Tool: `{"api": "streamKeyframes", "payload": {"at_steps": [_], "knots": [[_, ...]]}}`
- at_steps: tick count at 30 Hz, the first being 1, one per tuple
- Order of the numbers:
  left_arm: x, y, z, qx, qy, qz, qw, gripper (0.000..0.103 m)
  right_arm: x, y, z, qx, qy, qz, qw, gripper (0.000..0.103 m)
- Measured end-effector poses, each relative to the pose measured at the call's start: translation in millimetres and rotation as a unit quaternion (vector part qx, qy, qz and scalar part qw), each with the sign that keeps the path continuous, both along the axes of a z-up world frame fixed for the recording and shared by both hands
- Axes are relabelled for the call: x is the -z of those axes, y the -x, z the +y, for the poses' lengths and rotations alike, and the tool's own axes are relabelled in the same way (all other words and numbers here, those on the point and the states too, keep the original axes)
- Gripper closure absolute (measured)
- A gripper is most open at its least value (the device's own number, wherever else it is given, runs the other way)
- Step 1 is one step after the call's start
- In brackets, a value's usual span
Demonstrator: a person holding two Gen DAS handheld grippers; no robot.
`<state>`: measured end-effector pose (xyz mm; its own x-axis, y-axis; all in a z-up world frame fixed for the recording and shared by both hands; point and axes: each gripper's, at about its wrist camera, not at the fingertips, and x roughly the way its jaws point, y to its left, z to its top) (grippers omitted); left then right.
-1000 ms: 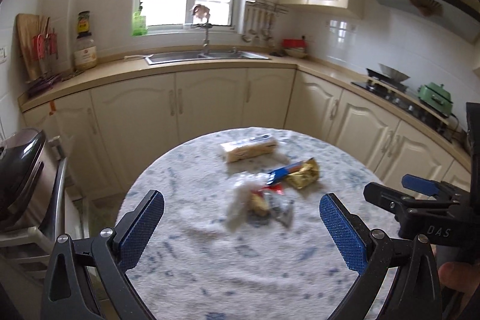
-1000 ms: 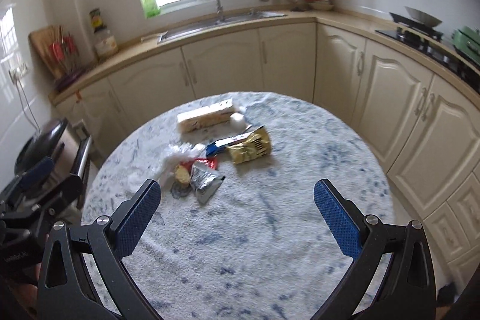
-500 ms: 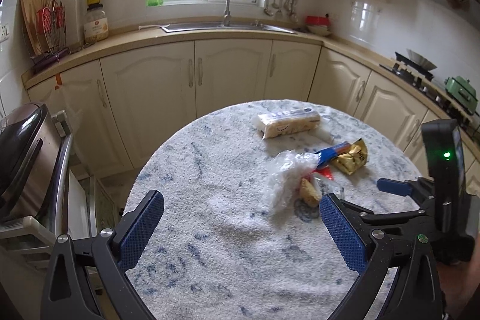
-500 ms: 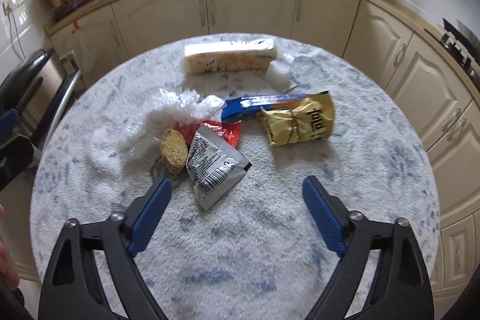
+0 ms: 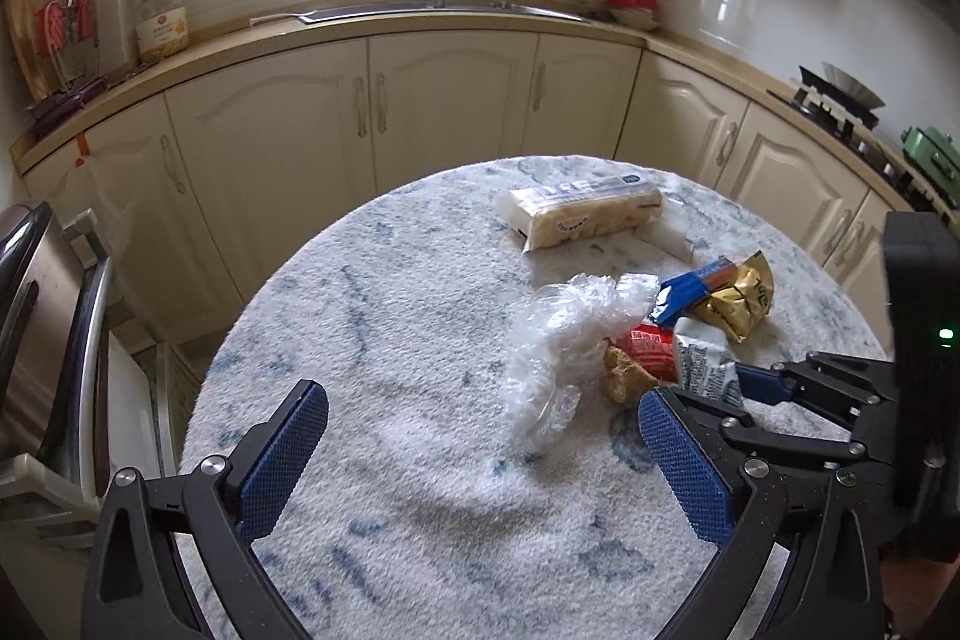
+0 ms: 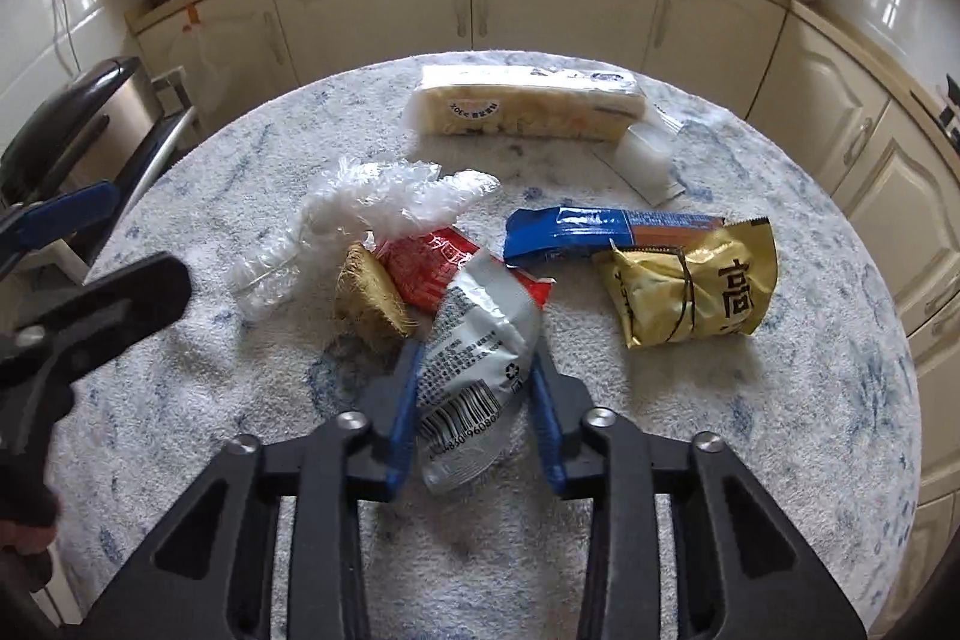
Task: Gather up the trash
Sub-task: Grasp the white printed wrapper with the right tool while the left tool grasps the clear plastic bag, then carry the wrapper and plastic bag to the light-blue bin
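Jaws of the right gripper [image 6: 474, 400] are closing on the silver wrapper [image 6: 480, 340], blue pads against both its sides, wrapper bulging between them with its barcode end toward the camera. Left gripper [image 5: 480, 454] has its jaws spread wide above a bare patch of the table [image 5: 372, 316], nothing between the pads. Trash lies in a loose cluster on the round, blue-mottled table. Silver wrapper overlaps a red wrapper [image 6: 429, 268]; a tan crumbly piece [image 6: 366, 295] sits just left of it, touching the red one. Crumpled clear plastic [image 6: 372, 208] spreads up and left of the tan piece. Blue wrapper [image 6: 600, 229] lies flat to the right, its right end over the top of a gold bag [image 6: 690, 289]. Farther back, a long pale packet [image 6: 528, 109] lies crosswise, with a small white block [image 6: 645, 154] at its right end. In the left wrist view the right gripper [image 5: 744, 385] comes in from the right, pinching the silver wrapper [image 5: 702, 367] beside the tan piece [image 5: 624, 379] and clear plastic [image 5: 564, 340]. Steel bin [image 6: 78, 124] stands off the table's left edge. Cream cabinets [image 5: 372, 130] and a sink counter run behind.
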<state>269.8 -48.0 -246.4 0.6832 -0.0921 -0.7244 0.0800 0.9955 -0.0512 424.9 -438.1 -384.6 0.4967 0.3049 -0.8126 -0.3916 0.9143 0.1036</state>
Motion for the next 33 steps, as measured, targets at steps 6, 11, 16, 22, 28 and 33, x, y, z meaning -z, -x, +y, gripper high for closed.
{"api": "streamKeyframes", "payload": {"at_steps": [6,11,16,22,28,33], "knots": [[18,-34,-13,0.022,-0.008,0.014,0.9996,0.001,-2,4,-21,0.026,-0.049,0.021,0.998,0.085],[26,-64,-17,0.029,0.013,0.024,0.9992,0.006,-6,6,-31,0.033,-0.068,0.024,0.997,0.085],[43,-87,-21,0.039,0.041,0.065,0.9962,0.049,-6,7,-33,0.035,-0.073,0.024,0.996,0.085],[40,-84,-18,0.044,0.059,0.056,0.9957,0.082,-12,11,-40,0.040,-0.091,0.021,0.995,0.085],[22,-64,-7,0.033,0.072,0.011,0.9968,0.083,-25,22,-53,0.051,-0.113,0.010,0.992,0.085],[2,-40,-13,0.036,0.059,-0.024,0.9973,0.083,-44,38,-69,0.066,-0.126,-0.012,0.990,0.085]]}}
